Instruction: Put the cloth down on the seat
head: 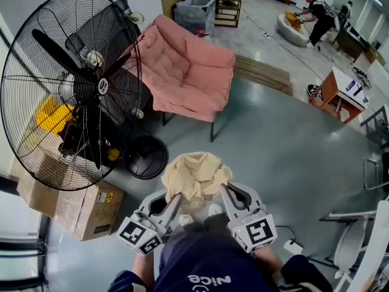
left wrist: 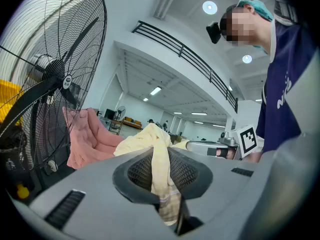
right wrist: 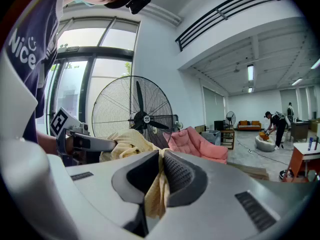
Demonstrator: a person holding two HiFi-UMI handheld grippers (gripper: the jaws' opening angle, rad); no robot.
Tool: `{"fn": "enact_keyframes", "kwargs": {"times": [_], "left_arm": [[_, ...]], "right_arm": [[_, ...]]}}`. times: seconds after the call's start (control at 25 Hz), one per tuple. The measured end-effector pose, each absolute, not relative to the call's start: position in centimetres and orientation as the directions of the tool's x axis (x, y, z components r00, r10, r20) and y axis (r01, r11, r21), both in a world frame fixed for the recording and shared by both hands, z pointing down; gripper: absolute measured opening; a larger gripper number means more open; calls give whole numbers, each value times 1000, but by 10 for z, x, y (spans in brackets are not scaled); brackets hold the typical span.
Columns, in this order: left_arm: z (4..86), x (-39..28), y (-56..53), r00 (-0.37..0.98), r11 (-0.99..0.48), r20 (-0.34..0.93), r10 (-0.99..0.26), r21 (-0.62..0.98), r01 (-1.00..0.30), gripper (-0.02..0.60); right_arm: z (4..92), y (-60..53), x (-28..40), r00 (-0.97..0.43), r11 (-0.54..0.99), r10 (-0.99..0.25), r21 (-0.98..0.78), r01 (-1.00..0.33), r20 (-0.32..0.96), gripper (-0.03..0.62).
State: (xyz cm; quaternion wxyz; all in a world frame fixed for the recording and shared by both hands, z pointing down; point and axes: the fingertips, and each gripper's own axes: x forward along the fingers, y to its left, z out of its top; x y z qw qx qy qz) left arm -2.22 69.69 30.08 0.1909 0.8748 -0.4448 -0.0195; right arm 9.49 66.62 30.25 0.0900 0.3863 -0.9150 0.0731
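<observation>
Level, side by side, left claw [head: 175, 202] and right claw [head: 225, 194] pinch the cloth [head: 194, 172].

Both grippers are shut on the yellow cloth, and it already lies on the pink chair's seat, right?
No. The left gripper and right gripper are shut on the yellow cloth, but the head view shows it held up above the floor, short of the pink chair.
</observation>
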Motion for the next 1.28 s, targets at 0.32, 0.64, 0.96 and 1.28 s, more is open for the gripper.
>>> {"fn": "enact_keyframes", "kwargs": {"times": [0.32,0.64,0.96,1.28], "left_arm": [[251,-43,678,593,-557,-11,-805,359,-749,72],[226,-35,666,614,-599,-66,-786,326,-731,71],[221,-27,664,607,-595,-97,-789,366,-715,68],[220,-17,647,568,-561,-96,-817,360,-745,67]], "right_arm": [[321,668,75,-680,690,-689,-60,-721,250,94],[339,679,80,-683,684,-666,-119,-719,299,210],[347,678,71,-701,710,-639,-107,-696,317,210],[335,640,97,-694,693,-667,-115,-711,272,64]]}}
